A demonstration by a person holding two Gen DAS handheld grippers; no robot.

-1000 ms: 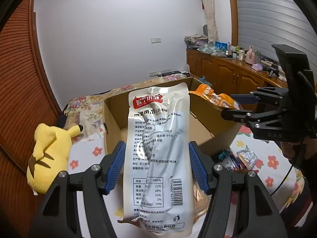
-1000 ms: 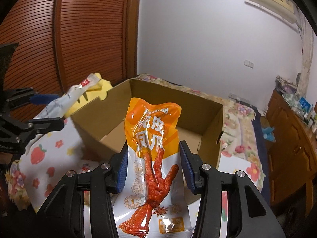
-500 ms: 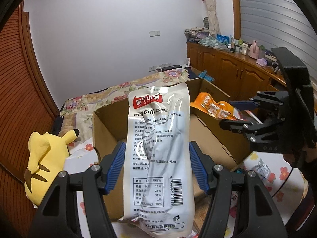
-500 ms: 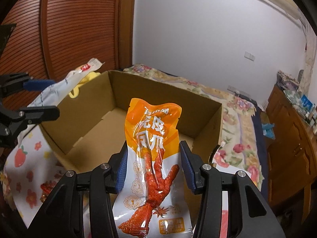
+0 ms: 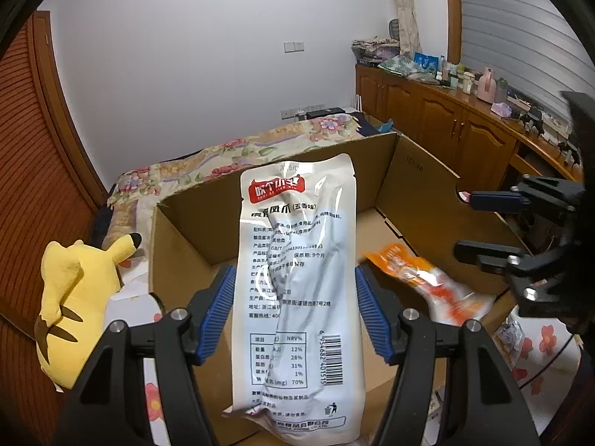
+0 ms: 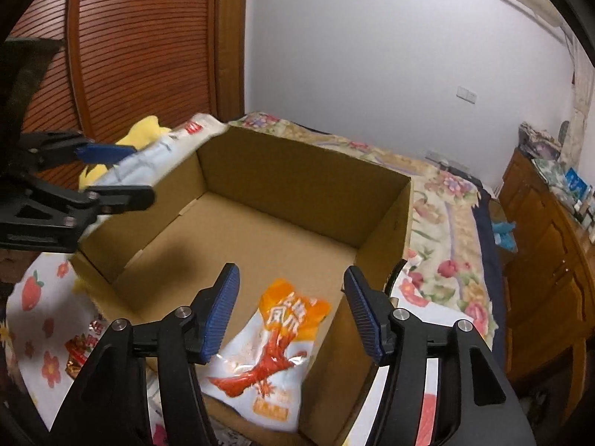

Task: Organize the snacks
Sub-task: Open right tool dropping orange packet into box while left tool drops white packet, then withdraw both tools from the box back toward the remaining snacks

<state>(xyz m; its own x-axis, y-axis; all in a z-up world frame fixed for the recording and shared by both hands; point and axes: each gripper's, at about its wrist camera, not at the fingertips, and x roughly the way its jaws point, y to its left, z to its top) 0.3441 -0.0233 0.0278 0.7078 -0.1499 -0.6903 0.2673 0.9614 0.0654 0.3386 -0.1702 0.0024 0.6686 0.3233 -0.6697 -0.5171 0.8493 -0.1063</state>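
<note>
Left gripper (image 5: 293, 312) clamped the upright white-and-blue foil snack pouch (image 5: 297, 290), long axis toward twelve o'clock over the open brown cardboard box (image 5: 420, 171); right gripper (image 6: 290, 312), jaws just opened, had released the orange pouch (image 6: 271, 349) inside.

Left gripper (image 5: 293, 312) clamped, right gripper (image 6: 288, 312) fingers just spread apart

Both wrist cams close, angled down; share cardboard box (image 5: 420, 171) (image 6: 297, 171).

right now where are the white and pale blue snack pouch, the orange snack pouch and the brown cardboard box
white and pale blue snack pouch (image 5: 297, 278), left wrist view, printed middle
orange snack pouch (image 6: 275, 349), right wrist view, red claw picture
brown cardboard box (image 6: 297, 182), right wrist view, far inner wall
</note>
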